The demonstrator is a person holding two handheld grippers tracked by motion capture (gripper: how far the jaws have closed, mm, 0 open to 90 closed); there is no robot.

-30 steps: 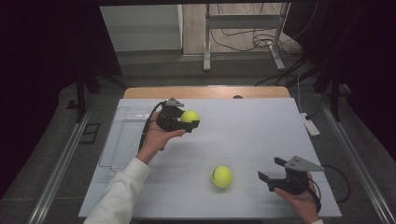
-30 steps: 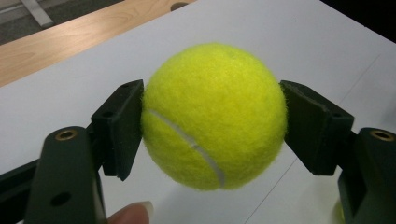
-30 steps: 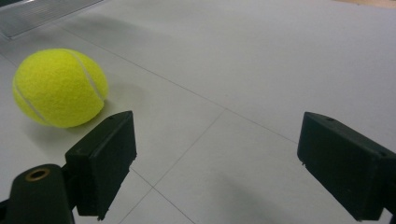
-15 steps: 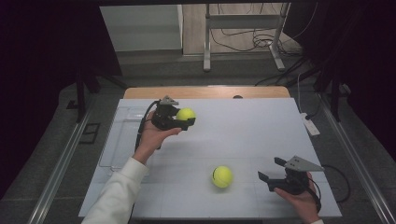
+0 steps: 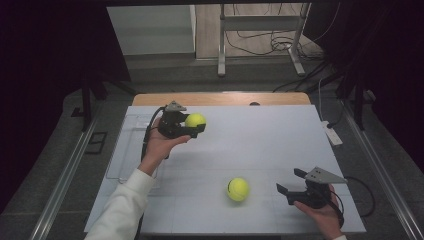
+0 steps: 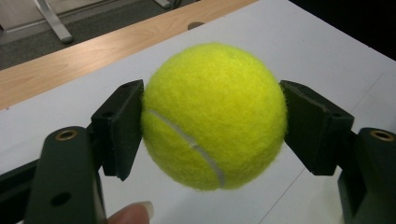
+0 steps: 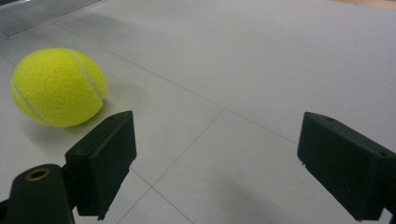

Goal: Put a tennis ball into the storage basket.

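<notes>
A yellow tennis ball (image 6: 214, 116) is pinched between the two black jaws of the left gripper (image 5: 189, 126), one pad pressed against each side of it; a curved white seam is seen across its felt, and no writing can be read on it. A fingertip (image 6: 131, 213) is visible just below the jaws in the left gripper view. In the high view the ball is held clear above the far left part of the white table (image 5: 280, 135), the left hand (image 5: 159, 145) wrapped around the gripper body, a white sleeve (image 5: 122, 210) trailing toward the near edge.

The jaws of the right gripper (image 5: 295, 182) are spread wide with nothing between them, only bare table surface crossed by thin lines. A second tennis ball (image 7: 58, 87) rests on the table beyond and to the side of one jaw, near but apart from it; in the high view it lies between the two grippers, close to the near edge. The right hand (image 5: 322, 212) is seen under the gripper at the near right corner.

A clear shallow tray (image 5: 122, 150) lies along the left side of the table, and its contents cannot be made out. A wooden strip (image 5: 220, 98) runs along the far edge. Beyond it, metal stand legs (image 5: 222, 55) and cables (image 5: 260, 42) are seen on the floor.
</notes>
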